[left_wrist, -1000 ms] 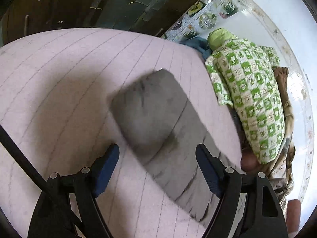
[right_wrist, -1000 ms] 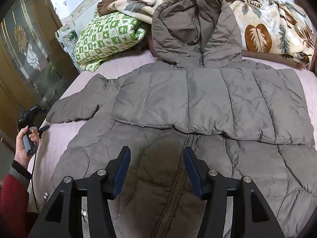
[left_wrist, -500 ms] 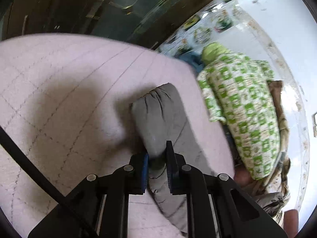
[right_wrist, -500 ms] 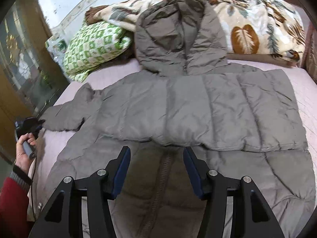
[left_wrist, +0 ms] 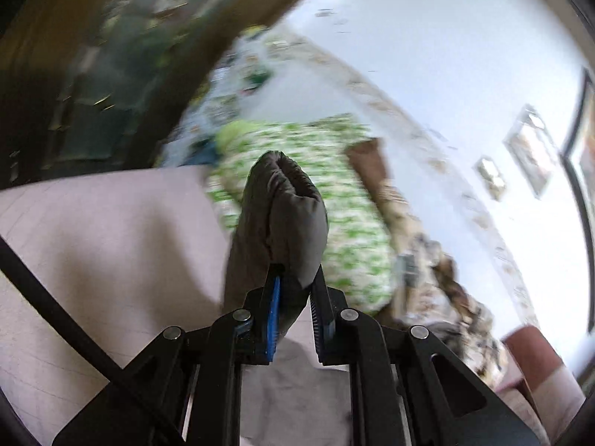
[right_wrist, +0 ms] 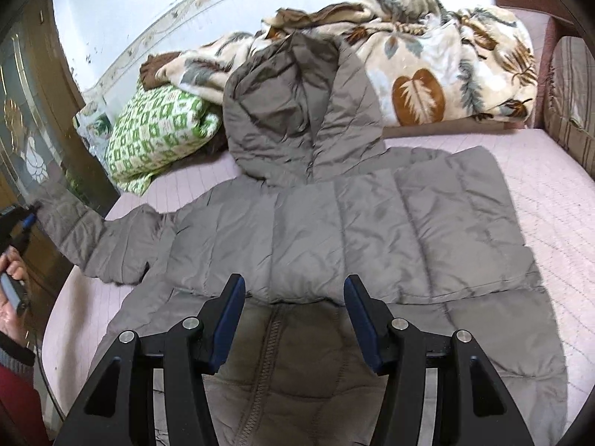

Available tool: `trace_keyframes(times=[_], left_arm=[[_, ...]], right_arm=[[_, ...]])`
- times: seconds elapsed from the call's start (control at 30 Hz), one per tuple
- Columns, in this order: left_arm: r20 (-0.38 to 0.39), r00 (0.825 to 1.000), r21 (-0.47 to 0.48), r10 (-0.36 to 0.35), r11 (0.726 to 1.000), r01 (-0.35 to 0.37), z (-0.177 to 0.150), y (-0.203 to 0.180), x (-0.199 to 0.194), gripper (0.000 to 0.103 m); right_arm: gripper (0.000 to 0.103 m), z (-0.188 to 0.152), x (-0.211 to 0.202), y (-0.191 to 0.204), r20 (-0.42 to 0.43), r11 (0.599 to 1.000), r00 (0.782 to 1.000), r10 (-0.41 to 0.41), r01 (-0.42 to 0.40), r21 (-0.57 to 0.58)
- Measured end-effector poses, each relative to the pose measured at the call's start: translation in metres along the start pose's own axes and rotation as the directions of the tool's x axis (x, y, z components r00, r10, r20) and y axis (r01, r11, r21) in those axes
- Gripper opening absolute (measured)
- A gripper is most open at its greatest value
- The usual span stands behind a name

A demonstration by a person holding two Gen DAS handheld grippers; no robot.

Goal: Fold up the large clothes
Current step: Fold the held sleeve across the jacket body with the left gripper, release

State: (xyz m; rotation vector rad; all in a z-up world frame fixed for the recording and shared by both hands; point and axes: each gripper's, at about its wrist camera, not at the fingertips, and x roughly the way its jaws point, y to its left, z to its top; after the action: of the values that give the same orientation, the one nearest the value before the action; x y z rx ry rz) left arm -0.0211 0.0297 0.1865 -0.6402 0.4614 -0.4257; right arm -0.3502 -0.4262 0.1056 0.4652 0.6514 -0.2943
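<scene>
A grey hooded puffer jacket (right_wrist: 334, 230) lies front up on the pink bed (right_wrist: 550, 200), its hood (right_wrist: 290, 111) toward the pillows and one sleeve folded across the chest. My left gripper (left_wrist: 295, 290) is shut on the other sleeve's cuff (left_wrist: 286, 208) and holds it lifted off the bed; in the right wrist view that sleeve (right_wrist: 93, 234) stretches up to the far left. My right gripper (right_wrist: 293, 297) is open and empty, hovering over the jacket's zipper (right_wrist: 267, 349).
A green patterned pillow (right_wrist: 156, 133) and a leaf-print blanket (right_wrist: 427, 74) lie at the bed's head. A wooden glass door (right_wrist: 33, 119) stands at the left. A padded headboard (right_wrist: 565, 74) is at the right.
My left gripper closed on the sleeve cuff and has lifted it off the bed. My right gripper has moved a little forward over the jacket, still open.
</scene>
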Motion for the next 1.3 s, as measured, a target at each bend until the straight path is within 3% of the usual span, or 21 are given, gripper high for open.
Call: trace_keyframes(times=[0.27, 0.53, 0.77, 1.0, 1.3], left_arm=[[-0.042, 0.985, 0.167, -0.167, 0.971, 0.172, -0.032, -0.122, -0.027, 0.014], [-0.185, 0.961, 0.308, -0.208, 0.916, 0.257, -0.105, -0.235, -0.013, 0.014], [-0.34, 0.915, 0.346, -0.218, 0.876, 0.337, -0.193, -0.299, 0.008, 0.014], [-0.478, 0.866, 0.398, -0.147, 0.843, 0.363, -0.292, -0.335, 0.04, 0.014], [-0.621, 0.783, 0.469, 0.024, 0.812, 0.347, -0.404, -0.318, 0.081, 0.014]], right_arm=[[0.06, 0.012, -0.035, -0.042, 0.076, 0.996, 0.996, -0.042, 0.036, 0.078], [0.06, 0.021, -0.065, -0.088, 0.131, 0.983, 0.989, -0.071, 0.047, 0.179], [0.06, 0.028, -0.091, -0.122, 0.18, 0.967, 0.98, -0.087, 0.039, 0.253], [0.06, 0.032, -0.106, -0.15, 0.203, 0.949, 0.974, -0.101, 0.034, 0.312], [0.06, 0.036, -0.111, -0.159, 0.214, 0.94, 0.973, -0.081, 0.004, 0.34]])
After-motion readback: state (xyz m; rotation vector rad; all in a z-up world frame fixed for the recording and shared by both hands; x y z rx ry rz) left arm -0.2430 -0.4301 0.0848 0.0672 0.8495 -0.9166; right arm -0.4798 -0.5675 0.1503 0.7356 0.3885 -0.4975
